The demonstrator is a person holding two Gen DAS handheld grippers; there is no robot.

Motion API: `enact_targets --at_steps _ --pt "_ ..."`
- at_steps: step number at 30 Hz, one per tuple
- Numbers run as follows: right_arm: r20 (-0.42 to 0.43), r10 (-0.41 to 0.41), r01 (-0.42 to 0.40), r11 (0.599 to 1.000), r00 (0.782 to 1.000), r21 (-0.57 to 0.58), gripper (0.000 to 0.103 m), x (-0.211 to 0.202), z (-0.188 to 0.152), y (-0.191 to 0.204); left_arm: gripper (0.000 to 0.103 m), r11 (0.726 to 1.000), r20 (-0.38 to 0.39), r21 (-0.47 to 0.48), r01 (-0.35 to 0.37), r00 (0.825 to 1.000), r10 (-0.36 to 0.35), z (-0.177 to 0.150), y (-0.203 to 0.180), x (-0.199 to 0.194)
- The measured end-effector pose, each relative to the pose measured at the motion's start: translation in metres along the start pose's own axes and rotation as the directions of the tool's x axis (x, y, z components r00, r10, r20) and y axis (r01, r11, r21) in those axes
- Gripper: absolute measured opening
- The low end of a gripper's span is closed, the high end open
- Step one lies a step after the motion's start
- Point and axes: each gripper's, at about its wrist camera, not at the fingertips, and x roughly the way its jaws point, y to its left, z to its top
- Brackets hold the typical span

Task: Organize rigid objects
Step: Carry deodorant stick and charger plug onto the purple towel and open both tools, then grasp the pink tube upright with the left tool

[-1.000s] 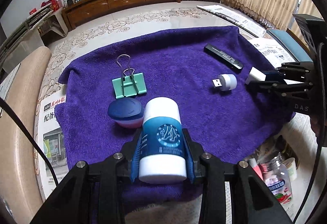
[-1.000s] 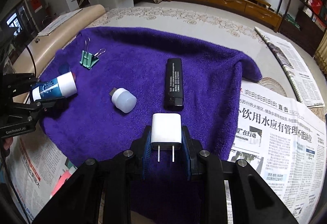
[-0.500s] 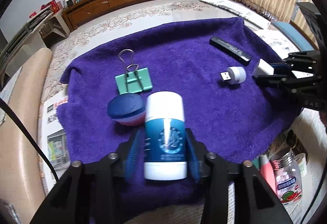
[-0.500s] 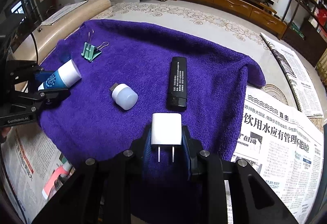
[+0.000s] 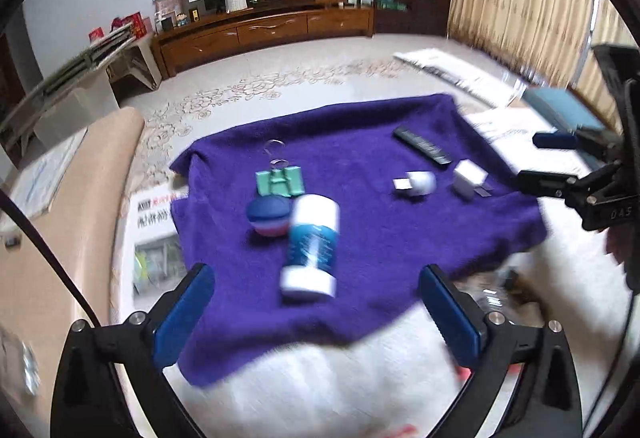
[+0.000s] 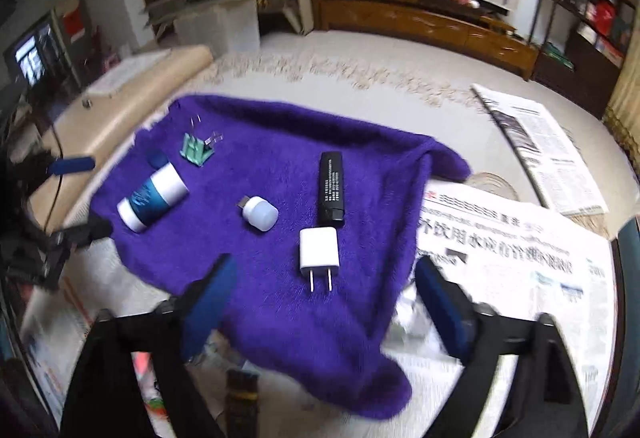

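A purple towel (image 5: 360, 166) (image 6: 280, 310) lies on the floor with the objects on it. A white and blue bottle (image 5: 310, 244) (image 6: 154, 197) lies on its side, just beyond my open, empty left gripper (image 5: 316, 312). Next to it are a blue and pink ball (image 5: 268, 216) and a green binder clip (image 5: 279, 180) (image 6: 196, 148). A white charger plug (image 6: 319, 253) (image 5: 467, 178) lies flat just ahead of my open, empty right gripper (image 6: 322, 296). A white USB light (image 6: 260, 213) (image 5: 416, 183) and a black remote (image 6: 331, 188) (image 5: 422, 150) lie nearby.
Newspapers (image 6: 520, 250) cover the floor right of the towel and another sheet (image 5: 154, 238) lies at its left. A beige cushion (image 5: 60, 218) borders the left side. Small bottles and clutter (image 5: 492, 298) sit off the towel's near corner. A wooden cabinet (image 5: 264, 30) lines the far wall.
Both grippers opened and pulled back and up. The bottle left the left gripper and now lies on the towel. The charger plug left the right gripper and lies on the towel.
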Motion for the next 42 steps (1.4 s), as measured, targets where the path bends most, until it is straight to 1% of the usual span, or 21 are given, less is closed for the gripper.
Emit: enact_targets --at_steps 2,4,6,7,10,13,17,21,24,26,27,29,30,32,33,35,37,38,40,42 --pt "-0.002 -0.019 0.019 0.999 1.000 0.028 0.103 -0.013 -0.010 0.000 0.103 0.999 0.008 -0.040 0.024 1.000 -0.024 -0.009 -0.006 -0.013" --pt "0.003 -0.020 0.020 0.999 1.000 0.046 0.103 -0.024 -0.021 -0.002 0.103 0.996 0.025 -0.076 0.049 0.999 -0.047 -0.021 -0.012 -0.024" --pt "0.009 -0.025 0.024 0.997 1.000 0.071 0.103 -0.038 -0.039 -0.006 0.103 0.993 0.013 -0.095 0.068 0.998 -0.067 -0.029 -0.018 -0.023" --pt "0.009 -0.029 0.028 0.996 1.000 0.086 0.103 -0.042 -0.046 -0.010 0.103 0.994 -0.006 -0.081 0.079 0.997 -0.080 -0.036 -0.025 -0.020" --pt "0.011 -0.032 0.030 0.990 0.999 0.137 0.103 -0.053 -0.074 -0.019 0.103 0.998 -0.046 -0.032 0.055 0.997 -0.056 -0.051 -0.043 -0.006" --pt "0.017 -0.057 0.054 0.983 0.998 0.178 0.103 -0.059 -0.098 -0.028 0.103 0.998 -0.078 -0.004 0.065 0.995 -0.065 -0.063 -0.052 0.008" --pt "0.029 -0.085 0.077 0.972 0.996 0.223 0.103 -0.066 -0.120 -0.040 0.103 0.996 -0.088 -0.005 0.094 0.992 -0.094 -0.069 -0.059 0.016" --pt "0.040 -0.075 0.062 0.961 0.996 0.270 0.103 -0.070 -0.133 -0.053 0.103 0.997 -0.088 0.025 0.072 0.994 -0.070 -0.073 -0.068 0.023" --pt "0.027 -0.078 0.068 0.958 0.997 0.278 0.103 -0.071 -0.140 -0.060 0.103 0.998 -0.092 0.023 0.052 0.995 -0.050 -0.075 -0.074 0.030" --pt "0.026 -0.070 0.059 0.957 0.997 0.285 0.103 -0.071 -0.141 -0.064 0.091 0.999 -0.090 0.026 0.036 0.995 -0.033 -0.075 -0.078 0.034" --pt "0.030 -0.066 0.054 0.957 0.997 0.285 0.103 -0.072 -0.142 -0.065 0.090 0.999 -0.081 0.032 0.023 0.997 -0.020 -0.075 -0.080 0.033" --pt "0.030 -0.065 0.054 0.957 0.997 0.284 0.103 -0.072 -0.143 -0.066 0.078 0.999 -0.067 0.027 0.028 0.997 -0.026 -0.074 -0.083 0.032" --pt "0.025 -0.066 0.056 0.958 0.998 0.283 0.103 -0.072 -0.144 -0.066 0.075 0.999 -0.063 0.024 0.023 0.998 -0.021 -0.074 -0.085 0.031" --pt "0.018 -0.063 0.055 0.958 0.998 0.282 0.103 -0.071 -0.145 -0.066 0.061 0.999 -0.049 0.024 0.023 0.999 -0.021 -0.072 -0.088 0.030" --pt "0.019 -0.061 0.053 0.958 0.998 0.281 0.103 -0.072 -0.146 -0.065 0.058 0.999 -0.044 0.030 0.026 0.999 -0.025 -0.072 -0.090 0.030" --pt "0.020 -0.056 0.049 0.960 0.998 0.275 0.103 -0.072 -0.145 -0.063 0.037 0.998 -0.039 0.049 0.040 0.999 -0.038 -0.071 -0.097 0.028" --pt "0.021 -0.055 0.048 0.963 0.998 0.267 0.103 -0.072 -0.144 -0.061 0.026 0.997 -0.038 0.063 0.049 0.998 -0.047 -0.071 -0.102 0.027" --pt "0.020 -0.056 0.049 0.963 0.998 0.264 0.103 -0.071 -0.144 -0.060 0.021 0.996 -0.034 0.072 0.048 0.998 -0.046 -0.072 -0.105 0.026" --pt "0.012 -0.057 0.052 0.965 0.998 0.258 0.103 -0.069 -0.144 -0.059 0.017 0.996 -0.027 0.076 0.055 0.998 -0.053 -0.074 -0.106 0.024" --pt "0.004 -0.057 0.054 0.965 0.998 0.255 0.103 -0.066 -0.145 -0.057 0.017 0.996 -0.022 0.069 0.059 0.998 -0.058 -0.075 -0.105 0.023"
